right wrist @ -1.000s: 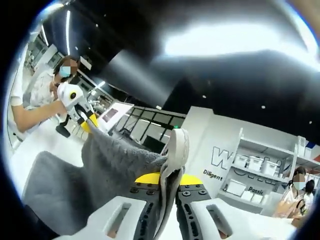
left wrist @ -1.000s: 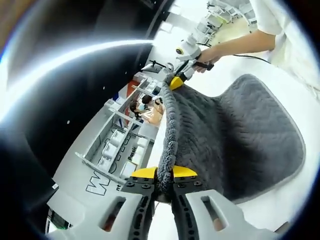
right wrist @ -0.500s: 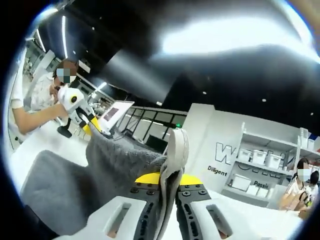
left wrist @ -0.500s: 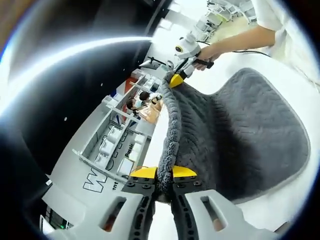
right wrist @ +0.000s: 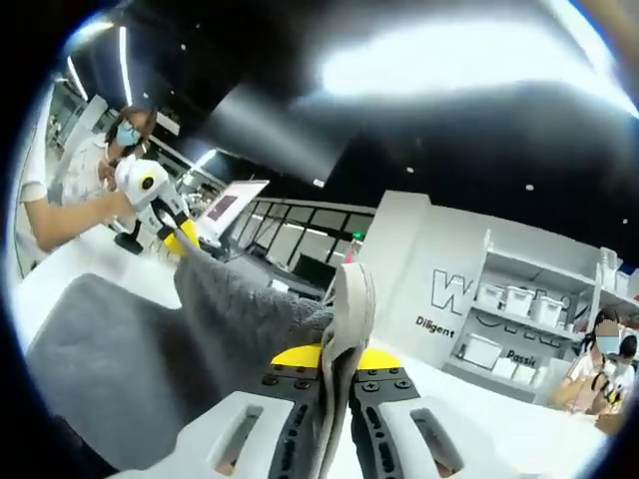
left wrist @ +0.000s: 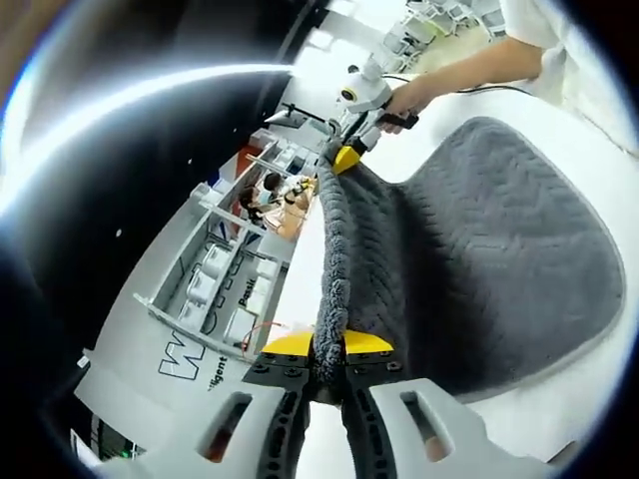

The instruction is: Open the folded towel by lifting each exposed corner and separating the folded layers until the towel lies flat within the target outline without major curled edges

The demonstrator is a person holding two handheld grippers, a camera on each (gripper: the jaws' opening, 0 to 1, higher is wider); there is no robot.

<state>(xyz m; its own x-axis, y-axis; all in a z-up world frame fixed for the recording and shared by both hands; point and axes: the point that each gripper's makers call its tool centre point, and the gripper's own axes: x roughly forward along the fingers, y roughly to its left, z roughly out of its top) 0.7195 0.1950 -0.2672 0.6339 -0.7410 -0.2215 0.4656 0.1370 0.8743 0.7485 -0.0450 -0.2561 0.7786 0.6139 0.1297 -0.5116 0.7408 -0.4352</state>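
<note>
White bench (left wrist: 559,419) under a grey towel (left wrist: 479,259), which is lifted along one edge and hangs to the bench at 3 o'clock. Shelves (right wrist: 519,319) w/ white boxes; wall reads "Diligent". Left tool (left wrist: 326,351) pinches one towel corner, right tool (right wrist: 333,361) another.

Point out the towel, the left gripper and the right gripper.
towel (left wrist: 469,269), left gripper view, on its grey spread surface.
left gripper (left wrist: 329,361), left gripper view, between its fingertips.
right gripper (right wrist: 333,367), right gripper view, between its fingertips.

light: bright overhead strip glare | ceiling dark | edges: heavy fisheye warp | focus: sharp
</note>
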